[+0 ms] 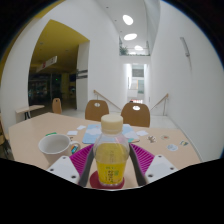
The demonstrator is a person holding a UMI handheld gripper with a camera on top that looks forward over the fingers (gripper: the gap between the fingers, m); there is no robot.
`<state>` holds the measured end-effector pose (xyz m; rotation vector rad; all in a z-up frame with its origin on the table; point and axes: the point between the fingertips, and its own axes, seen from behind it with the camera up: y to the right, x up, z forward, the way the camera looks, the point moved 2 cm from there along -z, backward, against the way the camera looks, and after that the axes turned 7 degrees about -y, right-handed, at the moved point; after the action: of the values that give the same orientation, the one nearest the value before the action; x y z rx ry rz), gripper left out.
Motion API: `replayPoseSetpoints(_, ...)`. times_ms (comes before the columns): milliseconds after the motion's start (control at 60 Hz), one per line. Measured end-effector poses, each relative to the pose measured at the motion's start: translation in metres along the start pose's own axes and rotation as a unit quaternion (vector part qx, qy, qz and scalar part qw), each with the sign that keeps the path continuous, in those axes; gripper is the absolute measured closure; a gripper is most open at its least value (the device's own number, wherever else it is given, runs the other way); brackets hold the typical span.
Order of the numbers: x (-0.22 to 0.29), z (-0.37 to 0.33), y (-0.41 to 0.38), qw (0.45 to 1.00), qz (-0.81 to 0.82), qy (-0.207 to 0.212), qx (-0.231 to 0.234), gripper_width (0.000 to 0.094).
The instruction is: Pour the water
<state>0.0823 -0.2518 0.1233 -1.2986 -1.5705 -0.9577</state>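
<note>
A clear plastic bottle (111, 158) with a yellow cap and yellowish liquid stands upright between my fingers. Its base sits over a red round disc (97, 181). My gripper (111, 165) is shut on the bottle, with the pink pads (82, 155) pressed against both of its sides. A white cup (52, 147) stands on the wooden table (35, 128), just ahead of the left finger and apart from the bottle.
Light blue items (92, 130) lie on the table beyond the bottle. Two wooden chairs (136, 113) stand at the table's far side. A third chair and a small table (30, 108) are further off to the left. White walls and a corridor lie beyond.
</note>
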Motion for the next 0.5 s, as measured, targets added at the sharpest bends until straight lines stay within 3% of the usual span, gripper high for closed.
replayPoseSetpoints(33,-0.005,-0.019,0.004,1.000,0.004,-0.006,0.003,0.0058)
replayPoseSetpoints(83,-0.010,-0.053,0.010,1.000,0.018,-0.010,0.007,0.0091)
replayPoseSetpoints(500,-0.099,-0.285,0.001,0.994,0.085,-0.041,0.060,0.0082)
